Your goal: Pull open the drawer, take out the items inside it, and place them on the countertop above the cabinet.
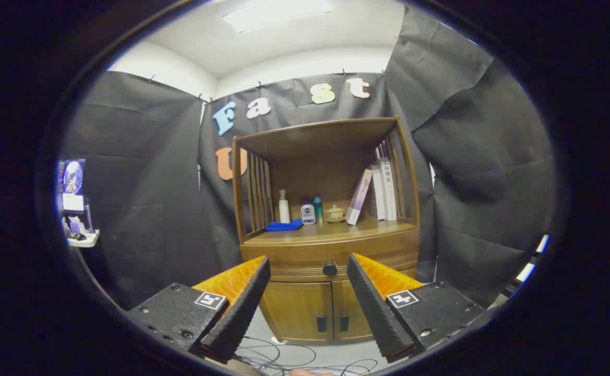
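While the drawer (pixel 331 259) sits closed, the claw (pixel 309 271) hangs open, level, short of its knob (pixel 330 268).

The wooden cabinet (pixel 331 245) was warm brown, its drawer knob (pixel 330 268) dark. On the countertop (pixel 305 236) lay a blue cloth (pixel 284 226), beside a white pump bottle (pixel 284 206) and a teal bottle (pixel 318 210).

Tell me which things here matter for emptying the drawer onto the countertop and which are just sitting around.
For the job: drawer, closed; its knob, beyond the open gripper; countertop.

Just there: blue cloth, pump bottle, two small bottles, small lidded pot, books, lower cabinet doors, floor cables.
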Motion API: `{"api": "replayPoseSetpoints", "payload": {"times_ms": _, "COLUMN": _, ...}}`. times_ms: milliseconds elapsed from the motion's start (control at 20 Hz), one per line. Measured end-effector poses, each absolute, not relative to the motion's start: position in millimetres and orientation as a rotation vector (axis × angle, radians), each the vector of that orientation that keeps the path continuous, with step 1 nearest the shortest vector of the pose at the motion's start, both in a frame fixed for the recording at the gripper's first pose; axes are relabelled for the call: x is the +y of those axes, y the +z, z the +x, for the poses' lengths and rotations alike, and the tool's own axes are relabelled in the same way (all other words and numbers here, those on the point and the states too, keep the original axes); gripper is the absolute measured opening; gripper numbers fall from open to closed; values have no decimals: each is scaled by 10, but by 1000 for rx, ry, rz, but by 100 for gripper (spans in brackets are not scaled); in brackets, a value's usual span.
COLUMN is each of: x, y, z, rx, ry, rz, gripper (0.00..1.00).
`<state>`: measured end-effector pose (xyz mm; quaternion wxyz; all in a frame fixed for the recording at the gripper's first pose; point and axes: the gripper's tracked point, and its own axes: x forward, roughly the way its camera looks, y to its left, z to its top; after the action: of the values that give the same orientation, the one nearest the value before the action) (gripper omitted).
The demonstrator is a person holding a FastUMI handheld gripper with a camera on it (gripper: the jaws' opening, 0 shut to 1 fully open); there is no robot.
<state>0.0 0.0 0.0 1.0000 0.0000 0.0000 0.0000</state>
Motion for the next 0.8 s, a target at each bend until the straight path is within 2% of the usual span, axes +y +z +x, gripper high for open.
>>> {"api": "replayPoseSetpoints", "payload": {"times_ms": 450, "x": 195, "y": 380, "z": 215, "rx": -48, "ry": 12, "rz": 13, "gripper": 97}}
{"api": "replayPoseSetpoints", "payload": {"times_ms": 800, "x": 225, "y": 372, "z": 236, "rx": -42, "ry": 21, "rz": -13, "gripper": 97}}
